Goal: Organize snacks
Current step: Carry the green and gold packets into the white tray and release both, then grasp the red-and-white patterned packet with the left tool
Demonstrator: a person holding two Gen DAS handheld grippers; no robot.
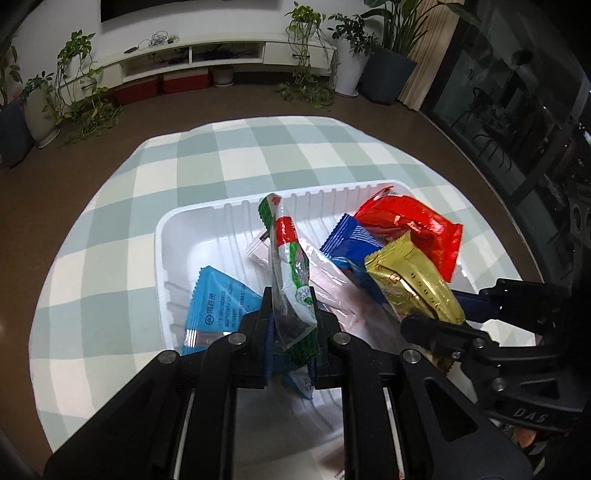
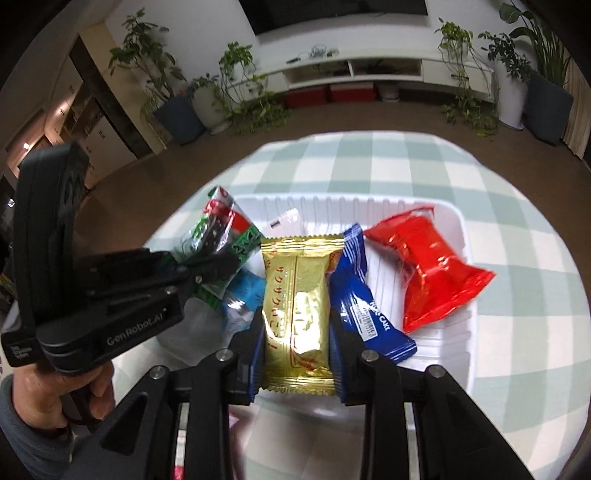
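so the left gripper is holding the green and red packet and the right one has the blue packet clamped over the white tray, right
Not quite. The right gripper is shut on the gold packet, not the blue packet, which lies loose in the white tray beside it; the right wrist view shows this. The left gripper does hold the green and red packet.

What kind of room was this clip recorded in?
Most likely a home living room. A low white TV cabinet runs along the far wall under a dark screen, potted plants stand on the floor, and the snack tray sits on a table with a checked cloth.
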